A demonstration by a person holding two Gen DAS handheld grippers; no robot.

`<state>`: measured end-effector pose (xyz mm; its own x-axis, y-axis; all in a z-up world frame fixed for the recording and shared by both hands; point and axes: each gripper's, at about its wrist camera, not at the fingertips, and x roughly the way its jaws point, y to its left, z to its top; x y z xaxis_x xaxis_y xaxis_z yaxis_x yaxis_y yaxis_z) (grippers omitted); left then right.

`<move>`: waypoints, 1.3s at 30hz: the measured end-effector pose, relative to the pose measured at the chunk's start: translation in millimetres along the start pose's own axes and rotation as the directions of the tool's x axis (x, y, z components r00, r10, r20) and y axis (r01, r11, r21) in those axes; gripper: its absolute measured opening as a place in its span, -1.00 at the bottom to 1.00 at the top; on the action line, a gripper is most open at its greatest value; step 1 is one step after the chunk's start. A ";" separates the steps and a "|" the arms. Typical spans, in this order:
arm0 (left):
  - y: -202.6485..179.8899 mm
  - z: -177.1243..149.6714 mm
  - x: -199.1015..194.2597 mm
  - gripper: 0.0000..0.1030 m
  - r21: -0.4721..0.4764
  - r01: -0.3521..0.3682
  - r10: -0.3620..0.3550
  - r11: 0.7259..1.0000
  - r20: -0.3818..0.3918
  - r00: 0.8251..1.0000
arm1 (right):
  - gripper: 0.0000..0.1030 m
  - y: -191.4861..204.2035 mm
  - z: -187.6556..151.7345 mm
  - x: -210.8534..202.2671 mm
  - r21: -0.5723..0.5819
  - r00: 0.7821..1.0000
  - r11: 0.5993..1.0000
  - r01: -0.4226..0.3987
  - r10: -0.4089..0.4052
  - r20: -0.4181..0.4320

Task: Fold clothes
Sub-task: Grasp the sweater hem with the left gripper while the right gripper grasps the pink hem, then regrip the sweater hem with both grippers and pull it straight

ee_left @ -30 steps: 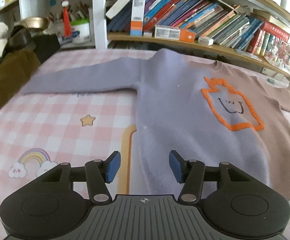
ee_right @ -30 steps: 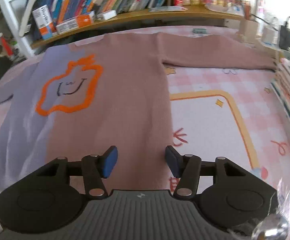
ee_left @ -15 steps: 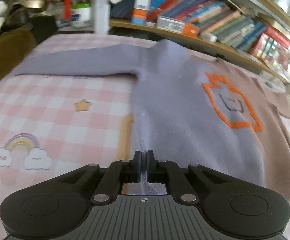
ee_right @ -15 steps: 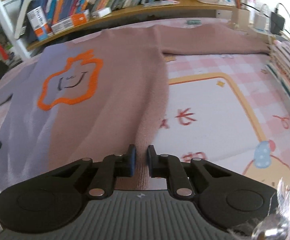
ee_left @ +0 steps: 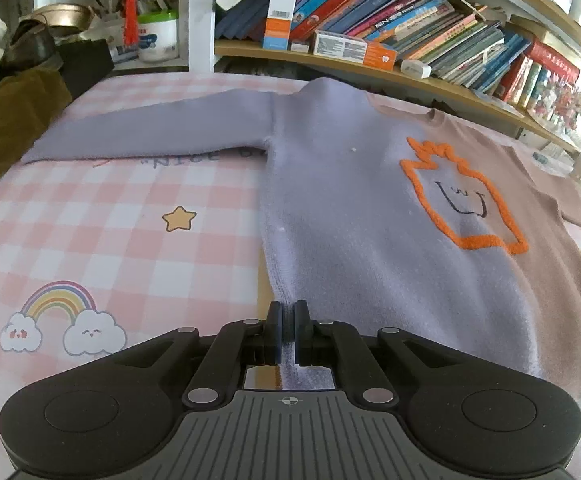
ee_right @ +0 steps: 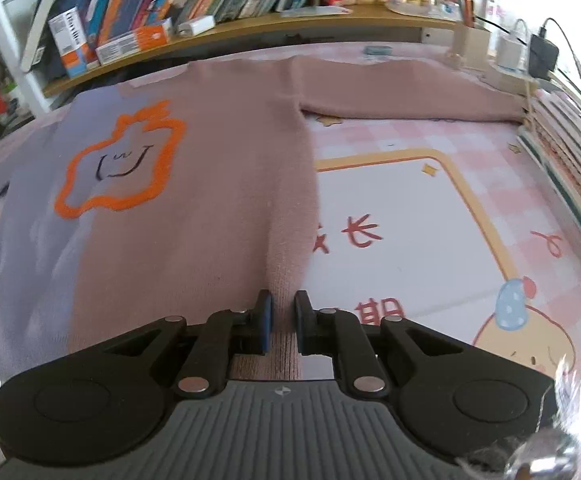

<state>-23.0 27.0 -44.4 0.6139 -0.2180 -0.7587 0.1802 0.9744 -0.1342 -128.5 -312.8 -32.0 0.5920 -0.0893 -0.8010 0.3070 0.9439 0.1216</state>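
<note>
Fuzzy knit is pinched in both sets of fingers right now. The left gripper point(ee_left: 289, 330) has its blue pads nearly touching, clamped on the lilac bottom corner of the sweater point(ee_left: 370, 216), and the right gripper point(ee_right: 281, 326) is closed a bit less tightly on the pinkish-brown bottom corner, with a ridge of ribbed hem bunched between the pads.

The sweater itself lies front-up and spread flat on the checked mat point(ee_left: 102, 236), hem toward the near edge, collar toward the far edge by the bookshelf point(ee_left: 390, 72). The lilac sleeve point(ee_left: 150, 132) runs out toward the mat's left edge, the brown sleeve point(ee_right: 406, 92) toward the right edge, ending near a stack of books point(ee_right: 570, 176).

Handling-wise it looks soft, floppy and light, so it'll probably sag in the middle when lifted. The fuzzy surface should grip the pads fine rather than slip. The two hem corners seem like the sensible hold for folding it up toward the collar.

Containers: a white tub point(ee_left: 157, 36) and a brass-looking bowl point(ee_left: 60, 14) sit on the back shelf, contents not visible. A holder near the mat's far right corner point(ee_right: 468, 46) has a few pens or pencils in it.
</note>
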 end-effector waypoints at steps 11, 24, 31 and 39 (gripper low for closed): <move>-2.9 -1.3 0.0 -0.92 0.027 0.037 -0.036 0.999 -0.009 0.999 | -0.79 -3.5 0.9 2.5 0.043 0.999 0.998 0.043 -0.043 0.011; 2.8 -4.0 -8.7 -0.76 0.015 0.063 -0.062 0.998 -0.018 0.998 | -0.62 -6.0 -4.0 -13.1 0.067 0.996 0.994 0.088 -0.090 0.028; 0.7 -12.7 -8.8 -0.56 0.020 0.094 -0.093 0.995 -0.041 0.995 | -0.51 -9.3 -16.3 -15.5 0.115 0.998 0.992 0.060 -0.061 0.003; 9.7 -17.7 -9.9 -0.89 -0.014 0.064 -0.064 0.998 0.000 0.998 | -0.81 0.0 -24.2 -19.7 0.082 0.999 0.996 0.045 -0.047 0.025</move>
<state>-40.9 39.6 -49.5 0.6012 -0.2796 -0.7486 0.2083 0.9592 -0.1910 -158.2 -303.4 -30.4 0.5952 -0.1415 -0.7911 0.3935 0.9096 0.1333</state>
